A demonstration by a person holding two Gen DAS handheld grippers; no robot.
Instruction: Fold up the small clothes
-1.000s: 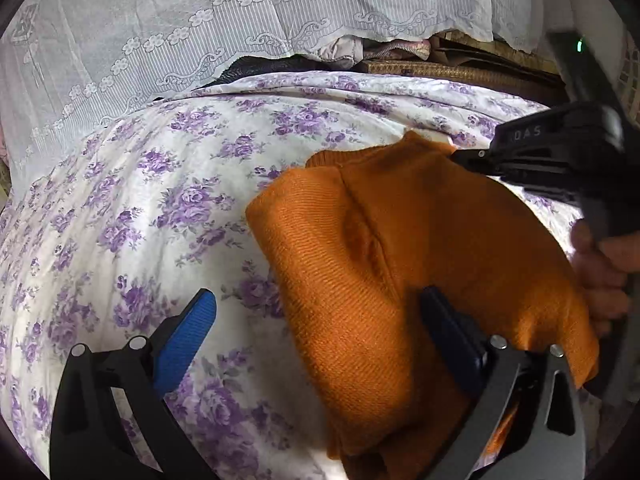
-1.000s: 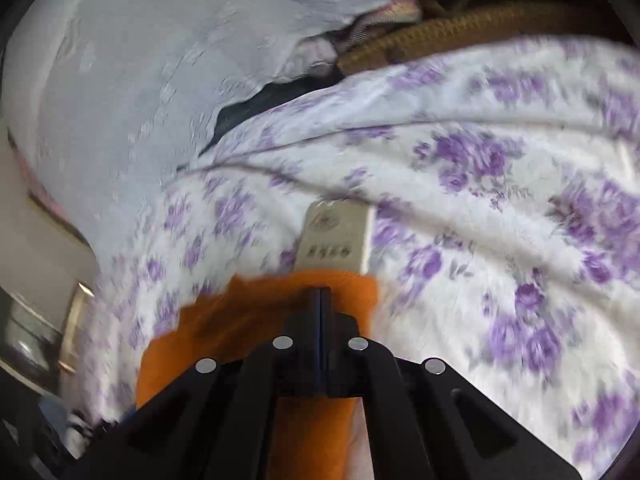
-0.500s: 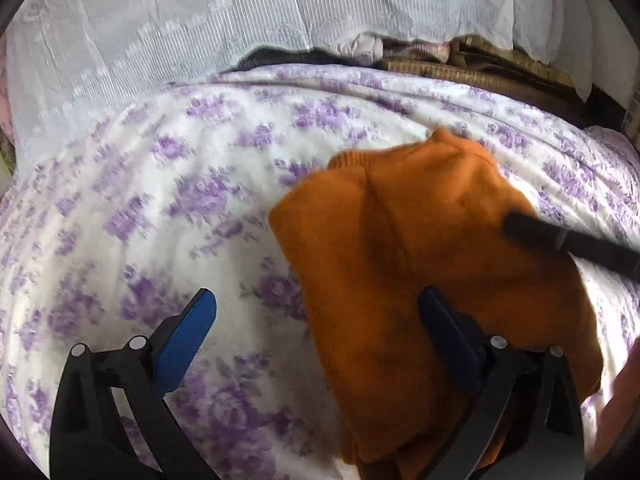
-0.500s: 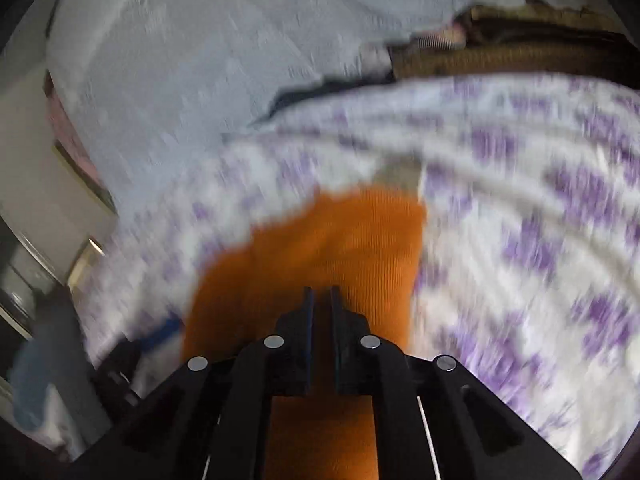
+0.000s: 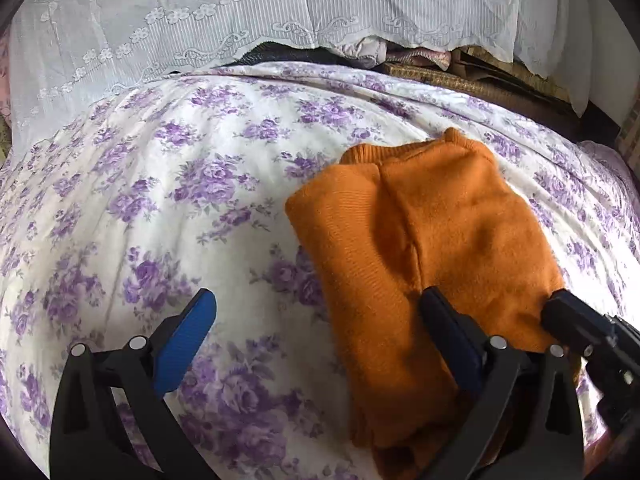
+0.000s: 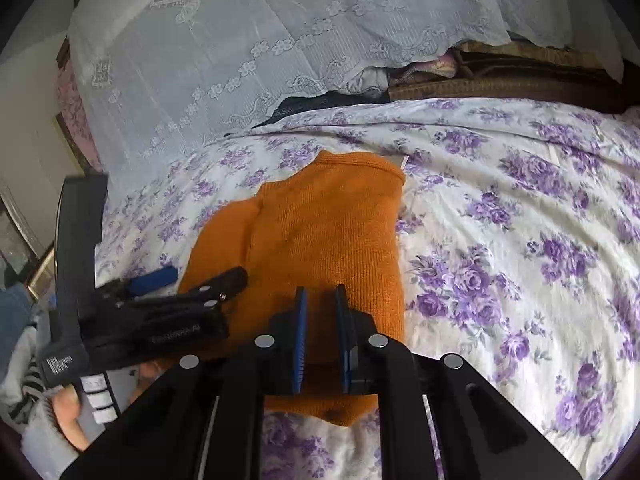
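An orange knitted sweater [image 5: 432, 240] lies folded on the floral bedsheet [image 5: 160, 200]. My left gripper [image 5: 320, 320] stands wide open low over the bed, its right finger resting on the sweater's near left part and its blue-padded left finger over bare sheet. In the right wrist view the same sweater [image 6: 320, 232] lies straight ahead. My right gripper [image 6: 322, 320] hovers at its near edge; its jaws are opening with a narrow gap, and no fabric is pinched between the pads. The left gripper [image 6: 200, 276] shows there at the left.
A white lace cloth [image 5: 240, 40] hangs behind the bed. Dark and pink clothes and a woven mat [image 5: 460, 80] lie under it at the back right. A hand [image 6: 68, 412] holds the left gripper's handle. A white tag [image 6: 400, 162] peeks out at the sweater's far corner.
My right gripper pulled the sweater's far edge toward the near side, folding it over, then its jaws parted and let go. The left gripper stayed open in about the same place.
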